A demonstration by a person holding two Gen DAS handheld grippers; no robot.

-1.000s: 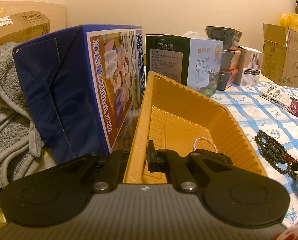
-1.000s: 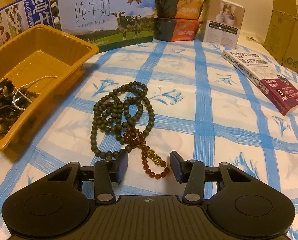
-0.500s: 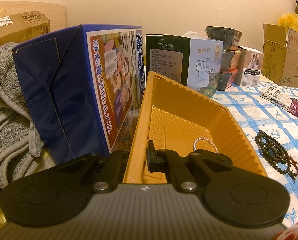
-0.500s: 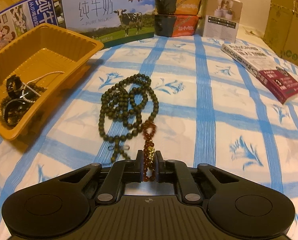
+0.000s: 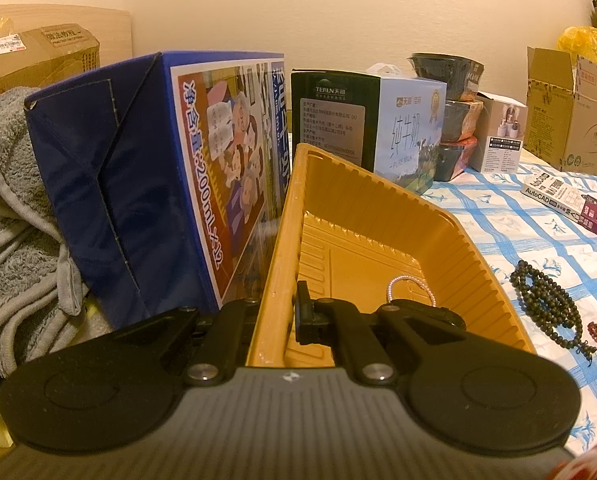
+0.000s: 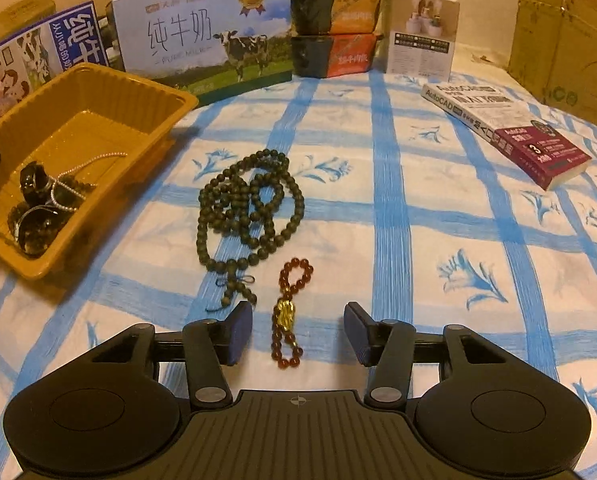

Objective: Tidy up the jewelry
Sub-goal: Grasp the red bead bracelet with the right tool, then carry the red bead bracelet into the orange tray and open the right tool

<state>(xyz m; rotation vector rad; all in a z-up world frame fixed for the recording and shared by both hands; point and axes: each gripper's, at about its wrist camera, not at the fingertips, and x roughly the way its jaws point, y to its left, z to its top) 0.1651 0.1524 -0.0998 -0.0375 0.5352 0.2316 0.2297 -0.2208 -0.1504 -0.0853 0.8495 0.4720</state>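
My left gripper (image 5: 276, 312) is shut on the near rim of the yellow tray (image 5: 450, 236), one finger inside, one outside. The tray (image 6: 110, 80) holds a pearl chain (image 6: 94, 160) and dark bracelets (image 6: 38, 208). A long dark green bead necklace (image 6: 246, 208) lies coiled on the blue-checked cloth, right of the tray; it also shows in the left wrist view (image 5: 546, 300). A red bead bracelet (image 6: 290, 312) with a gold charm lies stretched just in front of it. My right gripper (image 6: 298, 330) is open, its fingers either side of the red bracelet, not touching it.
Milk cartons (image 6: 202, 36) and stacked bowls (image 6: 330, 32) stand behind the tray. A blue carton (image 5: 146, 184) presses against the tray's left side, with grey towels (image 5: 10, 216) beyond. A book (image 6: 506, 128) lies at right and a cardboard box (image 6: 566, 36) at far right.
My right gripper, shut on the red bracelet half a second ago, has opened and left it stretched on the cloth, pulled clear of the green necklace. The left gripper has not moved.
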